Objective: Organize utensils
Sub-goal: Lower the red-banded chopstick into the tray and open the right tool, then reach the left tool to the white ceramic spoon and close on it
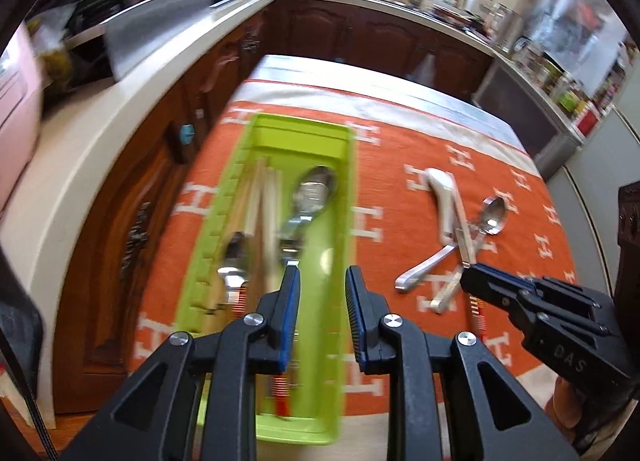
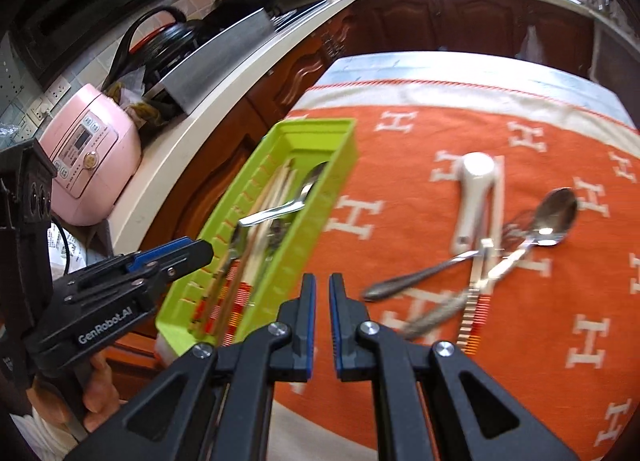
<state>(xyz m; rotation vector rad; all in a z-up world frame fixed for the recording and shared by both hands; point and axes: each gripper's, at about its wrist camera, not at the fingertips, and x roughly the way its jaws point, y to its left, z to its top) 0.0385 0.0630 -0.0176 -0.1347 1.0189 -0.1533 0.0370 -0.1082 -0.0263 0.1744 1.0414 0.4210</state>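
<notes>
A lime green utensil tray [image 1: 344, 197] [image 2: 340, 165] lies on the orange cloth and holds chopsticks [image 1: 260, 197], a large metal spoon [image 1: 316, 189] and a second spoon [image 1: 236, 257]. My left gripper [image 1: 322, 273] is open and empty just above the tray's near half; it also shows in the right wrist view [image 2: 200, 251]. On the cloth to the right lies a pile: a white ceramic spoon [image 2: 474, 197], a metal spoon [image 2: 554, 217], another metal utensil [image 2: 416, 275] and chopsticks [image 2: 484, 261]. My right gripper [image 2: 322, 281] is nearly shut and empty, near this pile.
The table carries an orange cloth with white H marks [image 2: 520, 341]. A white counter [image 2: 224, 117] with dark wood cabinets runs along the left and back. A pink rice cooker [image 2: 88, 157], pans and a steel splash guard stand on it.
</notes>
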